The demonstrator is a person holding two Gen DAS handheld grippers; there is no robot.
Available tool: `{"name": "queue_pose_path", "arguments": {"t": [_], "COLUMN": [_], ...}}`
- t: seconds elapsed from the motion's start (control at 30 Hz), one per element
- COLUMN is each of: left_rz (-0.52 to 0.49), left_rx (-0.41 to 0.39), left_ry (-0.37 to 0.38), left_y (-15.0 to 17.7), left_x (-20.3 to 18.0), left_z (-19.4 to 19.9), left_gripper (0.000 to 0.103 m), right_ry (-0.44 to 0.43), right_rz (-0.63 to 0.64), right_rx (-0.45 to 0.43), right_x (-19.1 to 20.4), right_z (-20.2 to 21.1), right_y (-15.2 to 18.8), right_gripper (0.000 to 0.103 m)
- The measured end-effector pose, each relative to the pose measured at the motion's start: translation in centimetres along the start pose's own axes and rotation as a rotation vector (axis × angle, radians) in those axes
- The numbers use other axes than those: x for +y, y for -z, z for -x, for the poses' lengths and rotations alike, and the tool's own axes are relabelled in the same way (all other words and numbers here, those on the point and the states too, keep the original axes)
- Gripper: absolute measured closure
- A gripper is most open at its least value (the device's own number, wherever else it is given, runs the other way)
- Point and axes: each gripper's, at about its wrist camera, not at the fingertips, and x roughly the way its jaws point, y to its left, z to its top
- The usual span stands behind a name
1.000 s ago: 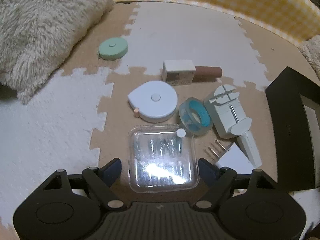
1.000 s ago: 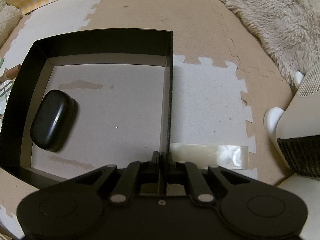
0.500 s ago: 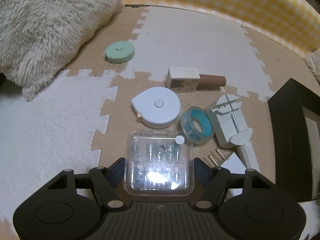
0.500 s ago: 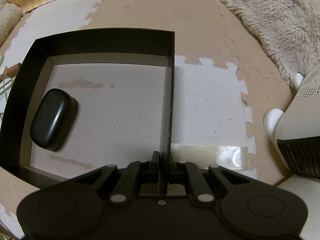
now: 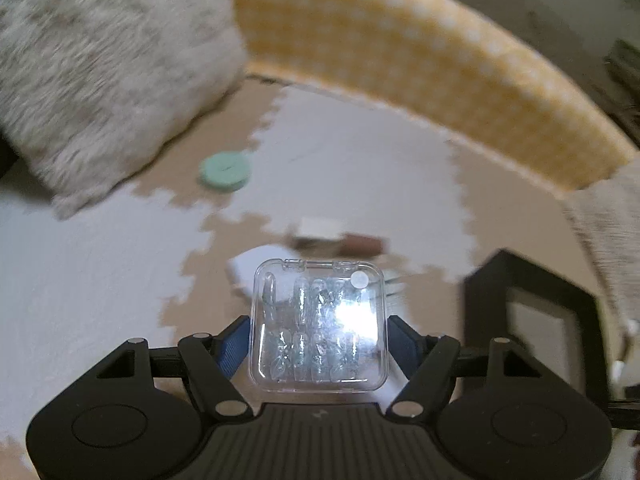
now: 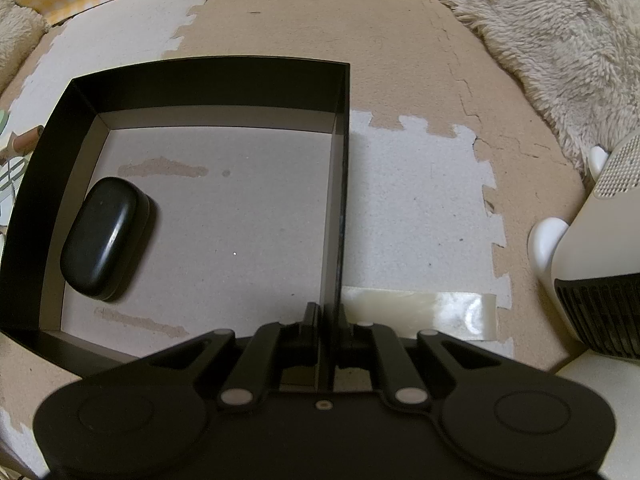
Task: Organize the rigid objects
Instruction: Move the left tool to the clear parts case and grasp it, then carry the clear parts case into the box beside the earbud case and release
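The left hand-held gripper (image 5: 318, 344) is clamped on a clear plastic case (image 5: 318, 330) by its side walls, holding it above the foam floor mat (image 5: 352, 168), short of the black box (image 5: 532, 304) near the mat's right edge. The right hand-held gripper (image 6: 326, 320) is pinched together on the box's right wall (image 6: 339, 184); a black pebble-shaped case (image 6: 105, 244) lies inside. The slick, springy walls could let the clear case slip or pop free, and its far edge might catch the box rim. Beige and white puzzle tiles cover the floor, bounded by a yellow checked border (image 5: 420, 52) and fluffy cushions (image 5: 100, 72).
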Motion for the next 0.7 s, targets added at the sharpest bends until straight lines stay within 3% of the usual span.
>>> {"name": "queue_pose_path", "arguments": {"t": [0.23, 0.43, 0.57, 0.7], "left_rz": [-0.087, -0.150, -0.187, -0.212], "left_rx": [0.019, 0.062, 0.105, 0.147], "left_ry": [0.195, 0.311, 0.337, 0.308], "left_y": [-0.8, -1.7, -1.2, -0.2], "left_x": [-6.8, -13.3, -16.9, -19.3], "left_z": [0.3, -1.5, -3.9, -6.7], "left_gripper": [0.030, 0.030, 0.030, 0.030], "right_ry": [0.000, -0.012, -0.013, -0.013], "right_rz": [0.001, -0.012, -0.007, -0.013], "right_rx": [0.001, -0.001, -0.003, -0.003], "right_x": [0.0, -0.2, -0.2, -0.3], "right_z": [0.0, 0.0, -0.1, -0.1], "right_y": [0.0, 0.0, 0.0, 0.0], "right_gripper": [0.094, 0.095, 0.095, 0.095]}}
